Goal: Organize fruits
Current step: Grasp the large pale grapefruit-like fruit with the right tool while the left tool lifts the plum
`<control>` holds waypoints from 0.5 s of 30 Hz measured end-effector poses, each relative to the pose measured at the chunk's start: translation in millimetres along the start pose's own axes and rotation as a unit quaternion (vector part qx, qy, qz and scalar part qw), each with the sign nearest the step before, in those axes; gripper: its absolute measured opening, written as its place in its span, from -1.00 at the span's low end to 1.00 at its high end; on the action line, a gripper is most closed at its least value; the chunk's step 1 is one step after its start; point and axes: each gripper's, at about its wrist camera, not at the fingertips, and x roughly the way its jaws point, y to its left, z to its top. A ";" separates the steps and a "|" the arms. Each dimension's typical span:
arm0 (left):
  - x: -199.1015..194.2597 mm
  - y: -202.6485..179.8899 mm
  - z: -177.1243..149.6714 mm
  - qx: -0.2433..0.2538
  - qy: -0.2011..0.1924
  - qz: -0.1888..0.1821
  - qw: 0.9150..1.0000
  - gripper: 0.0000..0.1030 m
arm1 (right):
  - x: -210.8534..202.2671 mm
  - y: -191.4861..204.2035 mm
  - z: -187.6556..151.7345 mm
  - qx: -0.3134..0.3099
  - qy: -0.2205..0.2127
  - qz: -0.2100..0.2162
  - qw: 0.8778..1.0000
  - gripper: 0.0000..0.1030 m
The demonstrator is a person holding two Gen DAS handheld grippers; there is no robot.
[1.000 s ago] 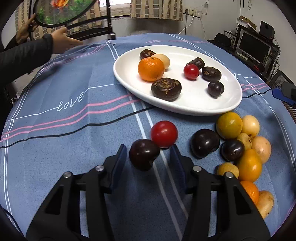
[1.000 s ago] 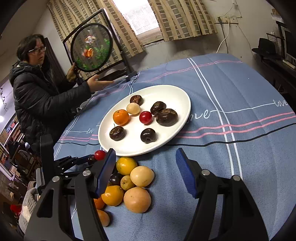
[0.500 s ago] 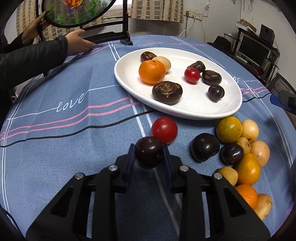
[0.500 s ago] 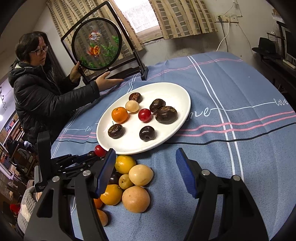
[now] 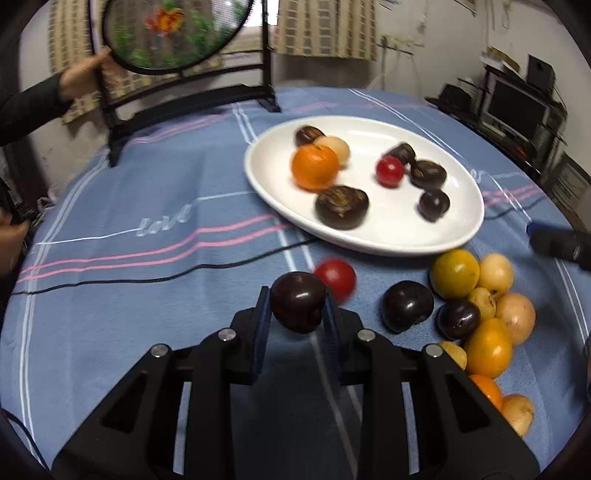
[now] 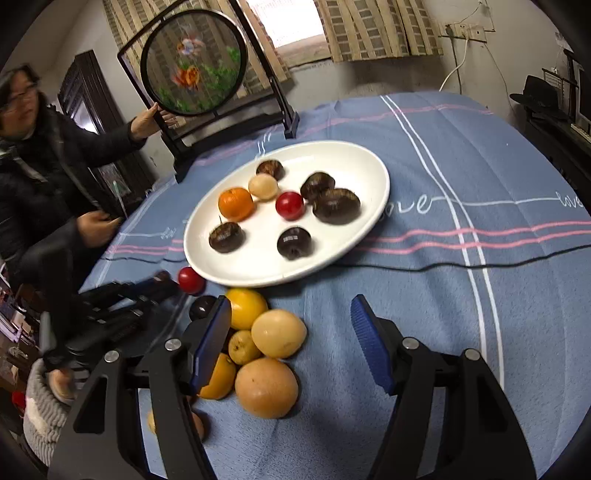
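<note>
- Since a second ago: my left gripper (image 5: 297, 308) has closed from open jaws onto the dark plum (image 5: 297, 306), which lay on the cloth between them; the framed round screen (image 5: 173, 33) at the far left has swung further into my left view.
- Person's hand (image 5: 79, 79), far left: gripping the screen's frame at the table's far edge.
- Blue striped tablecloth (image 5: 147, 280): covers the whole table, word "love" woven in.
- Dark plum: clenched between both pads of my left gripper, and it looks lifted just clear of the cloth.
- Red tomato (image 5: 335, 280): on the cloth, just behind the held plum, blurred.
- White oval plate (image 5: 369, 240): beyond the tomato; holds an orange (image 5: 314, 167), a pale round fruit, a red tomato and several dark fruits, all apart or lightly touching.
- Second dark plum (image 5: 406, 305): on the cloth, right of my left gripper, beside the loose heap.
- Loose heap of yellow and orange fruits (image 5: 484, 314): on the cloth at the plate's near right edge, touching one another.
- My right gripper (image 6: 291, 343): released, jaws standing apart with nothing held, hovering over the heap; the large pale fruit (image 6: 266, 387) lies below the gap.
</note>
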 end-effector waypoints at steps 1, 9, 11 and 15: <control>-5.7 2.3 -0.3 -0.007 -0.005 0.005 1.000 -0.46 | 1.2 0.8 -2.5 -0.001 0.004 -0.003 1.000 0.31; -48.5 21.4 -3.2 -0.058 -0.047 0.031 0.997 -0.46 | 3.7 26.0 -40.6 -0.053 0.033 -0.034 0.997 0.31; -54.8 24.2 -4.7 -0.064 -0.053 0.041 0.996 -0.46 | 9.0 30.6 -44.0 -0.065 0.039 -0.044 0.996 0.31; -58.5 25.0 -5.2 -0.069 -0.054 0.041 0.995 -0.46 | 18.1 30.6 -44.2 -0.069 0.045 -0.054 0.995 0.31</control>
